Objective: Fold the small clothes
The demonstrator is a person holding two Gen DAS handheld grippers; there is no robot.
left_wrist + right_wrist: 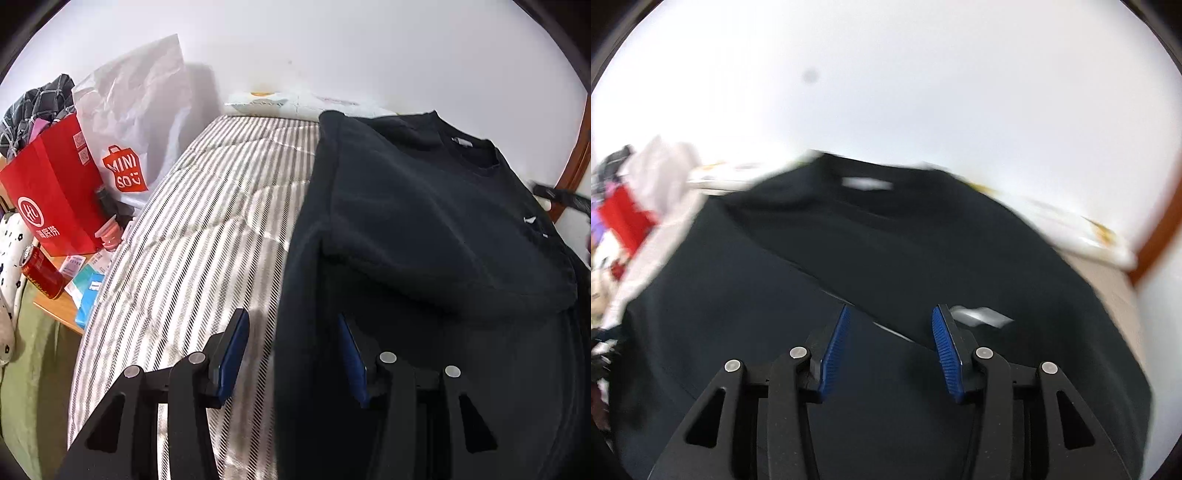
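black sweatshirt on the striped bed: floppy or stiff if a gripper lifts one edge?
Likely floppy: the black sweatshirt already lies folded over itself in soft rounded creases. Its thick-looking fabric probably sags and drags rather than sliding cleanly over the striped bedcover. Lifting at one point would likely undo the fold.

We have open room on the striped bed [207, 221] left of the black shirt [424, 229], bare from the near edge to the wall. Further left our way is blocked: a red bag [55, 192], a white bag [140, 110], a red can [40, 277] and small boxes [88, 291] crowd a side stand. Above the shirt nothing stands in our path.
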